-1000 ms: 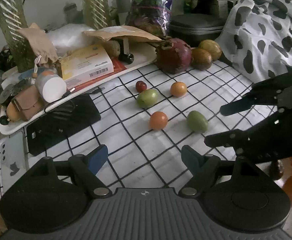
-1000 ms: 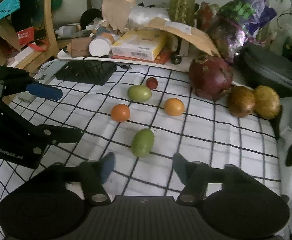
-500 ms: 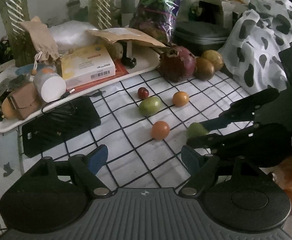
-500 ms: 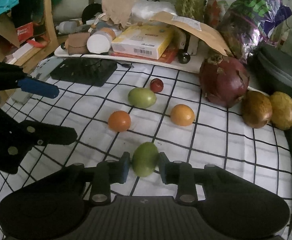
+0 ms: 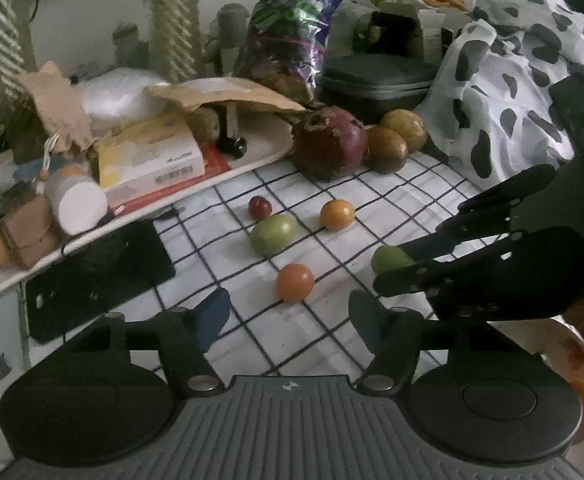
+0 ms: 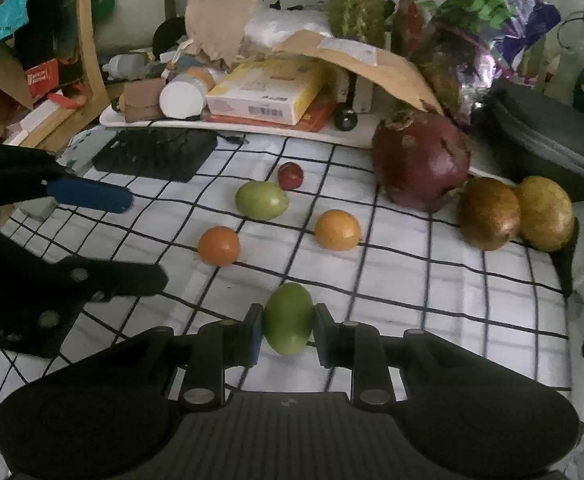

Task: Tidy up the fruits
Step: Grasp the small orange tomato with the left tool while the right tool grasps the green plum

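Since a second ago the right gripper (image 6: 287,330) has been closed around the near green fruit (image 6: 287,319), which had lain free on the checked cloth (image 6: 432,280) ahead of open jaws; its pads are now pressed on both sides of the fruit, at 6 o'clock in the right wrist view. The grasp is judged complete, so lifting and carrying the fruit to its group is taken to be the next step; whether it has left the cloth cannot be told.

The left gripper (image 5: 287,314) has been narrowed from wide to about half open, and its jaws are closing with nothing between the pads; an orange fruit (image 5: 295,282) lies just beyond them at 12 o'clock and is not touched.

4 small fruits are left loose: 2 orange, 1 green (image 6: 261,200), 1 red (image 6: 290,175). The large dark red fruit (image 6: 420,160) and 2 brown ones are grouped at 2 o'clock
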